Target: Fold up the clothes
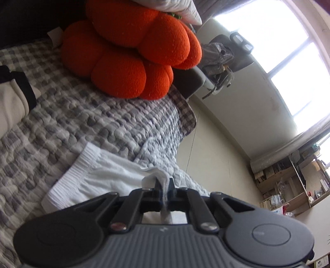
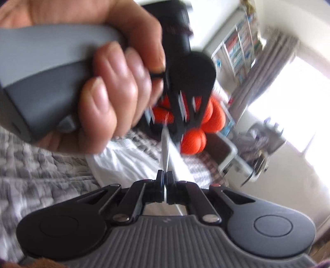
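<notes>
A white garment (image 1: 99,177) with a ribbed waistband lies on the grey checked bedspread (image 1: 86,115). My left gripper (image 1: 164,182) is shut on a bunched edge of this white cloth near the bed's edge. In the right wrist view my right gripper (image 2: 165,175) is shut on a taut edge of the same white garment (image 2: 132,158), which stretches upward to the other gripper (image 2: 185,115). A hand (image 2: 115,82) holds that other gripper's grey handle close above. The right wrist view is blurred.
An orange knotted cushion (image 1: 132,53) sits at the far end of the bed under a white pillow (image 1: 175,8). A cream and black garment (image 1: 14,99) lies at the left. Beyond the bed edge are floor (image 1: 222,156), shelves (image 1: 292,181) and a bright window (image 1: 288,51).
</notes>
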`<move>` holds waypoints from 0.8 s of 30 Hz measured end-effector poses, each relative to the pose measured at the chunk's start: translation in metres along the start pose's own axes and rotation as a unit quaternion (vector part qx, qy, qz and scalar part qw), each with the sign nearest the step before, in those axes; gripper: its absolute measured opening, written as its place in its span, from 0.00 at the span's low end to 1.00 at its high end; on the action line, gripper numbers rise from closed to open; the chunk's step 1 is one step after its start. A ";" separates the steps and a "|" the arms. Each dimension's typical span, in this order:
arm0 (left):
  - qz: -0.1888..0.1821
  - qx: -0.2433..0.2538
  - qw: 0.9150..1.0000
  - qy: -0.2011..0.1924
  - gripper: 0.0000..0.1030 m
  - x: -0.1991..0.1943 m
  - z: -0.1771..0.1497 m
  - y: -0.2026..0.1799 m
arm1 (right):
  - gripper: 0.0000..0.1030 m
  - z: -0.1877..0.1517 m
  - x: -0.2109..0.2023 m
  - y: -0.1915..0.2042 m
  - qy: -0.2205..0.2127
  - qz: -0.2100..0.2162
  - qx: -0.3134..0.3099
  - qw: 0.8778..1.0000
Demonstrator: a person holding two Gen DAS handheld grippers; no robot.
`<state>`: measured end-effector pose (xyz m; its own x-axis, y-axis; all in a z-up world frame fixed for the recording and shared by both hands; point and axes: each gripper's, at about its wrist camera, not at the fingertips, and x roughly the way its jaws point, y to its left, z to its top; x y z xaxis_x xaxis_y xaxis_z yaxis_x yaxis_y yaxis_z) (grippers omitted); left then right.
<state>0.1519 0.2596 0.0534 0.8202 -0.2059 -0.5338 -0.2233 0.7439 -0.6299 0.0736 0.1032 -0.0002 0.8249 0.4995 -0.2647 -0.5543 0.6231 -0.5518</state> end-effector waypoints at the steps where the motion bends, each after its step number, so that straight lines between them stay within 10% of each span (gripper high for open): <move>1: -0.005 0.001 1.000 -0.004 0.03 -0.001 0.004 0.003 | 0.00 0.001 0.003 0.003 0.006 0.000 0.003 1.000; 7: -0.001 0.013 1.000 -0.014 0.04 0.008 0.011 0.019 | 0.00 0.003 0.015 0.005 0.040 0.029 0.025 0.998; 11: 0.010 0.011 1.000 0.004 0.04 0.021 0.010 0.032 | 0.30 -0.005 0.004 0.001 0.047 0.015 0.020 0.999; 24: 0.036 0.036 0.999 0.014 0.04 0.028 0.005 0.048 | 0.31 -0.032 -0.008 -0.018 0.091 0.052 0.046 0.993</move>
<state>0.1671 0.2930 0.0111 0.7878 -0.1678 -0.5926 -0.2414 0.8011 -0.5477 0.0810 0.0686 -0.0134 0.7644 0.4519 -0.4598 -0.6383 0.6309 -0.4411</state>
